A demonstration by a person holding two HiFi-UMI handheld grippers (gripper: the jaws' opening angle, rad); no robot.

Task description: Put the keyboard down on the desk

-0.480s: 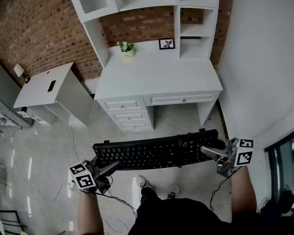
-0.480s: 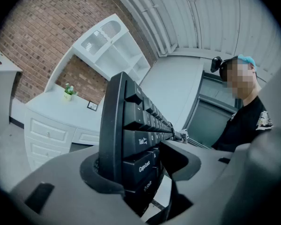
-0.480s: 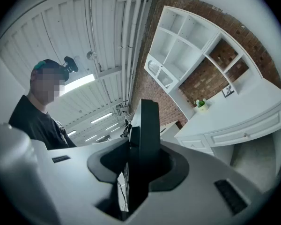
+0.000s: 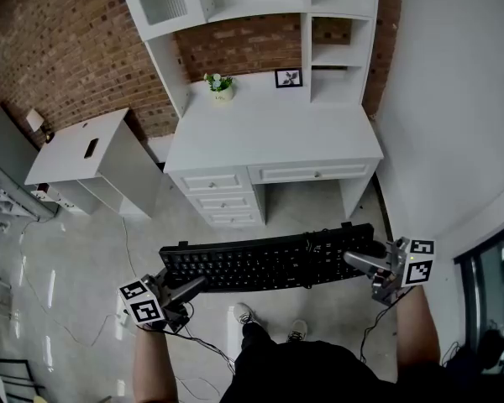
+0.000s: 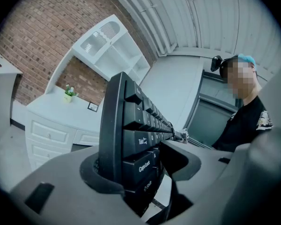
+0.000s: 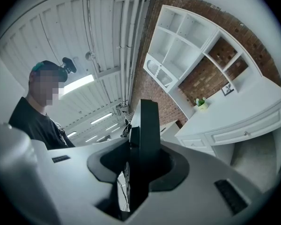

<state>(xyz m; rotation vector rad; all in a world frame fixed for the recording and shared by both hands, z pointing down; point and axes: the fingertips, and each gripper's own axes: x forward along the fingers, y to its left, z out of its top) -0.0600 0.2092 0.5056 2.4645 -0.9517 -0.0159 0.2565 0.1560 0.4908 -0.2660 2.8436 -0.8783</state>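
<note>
Keyboard (image 4: 269, 261) held up in the air just in front of the person, long axis running side to side. The left tongs (image 4: 191, 287) are clamped on its left end, the right tongs (image 4: 359, 262) on its right end. Straight ahead, well apart, sits the white worktop (image 4: 269, 133), parallel to the keyboard — a level carry forward, I'd say, neither hand nearer.

The left forearm (image 4: 151, 366) and the right forearm (image 4: 416, 330) stretch forward from the body, well apart. The left gripper (image 4: 191, 287) angles inward and slightly down, its jaws clamped on the left end of the keyboard (image 4: 265, 261). The right gripper (image 4: 354, 261) points inward, about level, with its jaws closed on the right end.
</note>
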